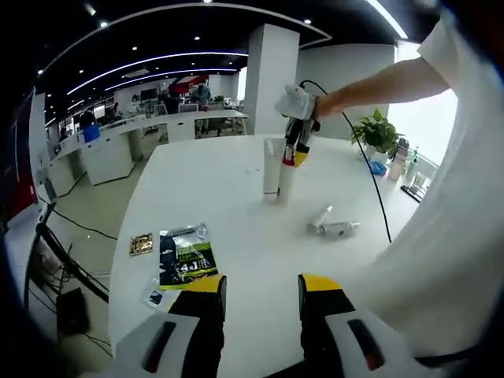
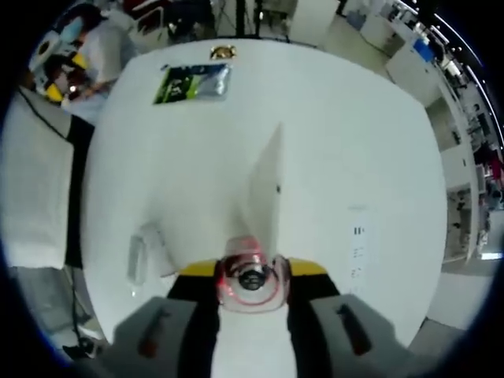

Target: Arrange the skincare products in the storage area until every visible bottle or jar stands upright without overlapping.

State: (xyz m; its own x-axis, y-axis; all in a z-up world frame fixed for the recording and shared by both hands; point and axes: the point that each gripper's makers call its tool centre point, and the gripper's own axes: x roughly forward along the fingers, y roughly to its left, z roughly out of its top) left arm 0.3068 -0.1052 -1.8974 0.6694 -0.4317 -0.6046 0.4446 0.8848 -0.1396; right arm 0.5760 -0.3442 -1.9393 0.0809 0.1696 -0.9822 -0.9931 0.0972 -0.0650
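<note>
Bright ceiling strips point(image 1: 150, 63) and window glare point(image 1: 429, 118) — fisheye-bent, softly blurred edges

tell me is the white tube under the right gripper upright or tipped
Upright: in the left gripper view the white tube stands on its end on the table, right gripper above.

White table point(image 1: 236, 181): lying on it, a green-and-black sachet point(image 1: 187, 257), beside a small gold packet point(image 1: 141, 244) (print unreadable). Black cable point(image 1: 376, 193) trailing across the tabletop. Potted plant point(image 1: 376, 132) standing at the far edge. White pillar point(image 1: 272, 79) rising behind.
</note>
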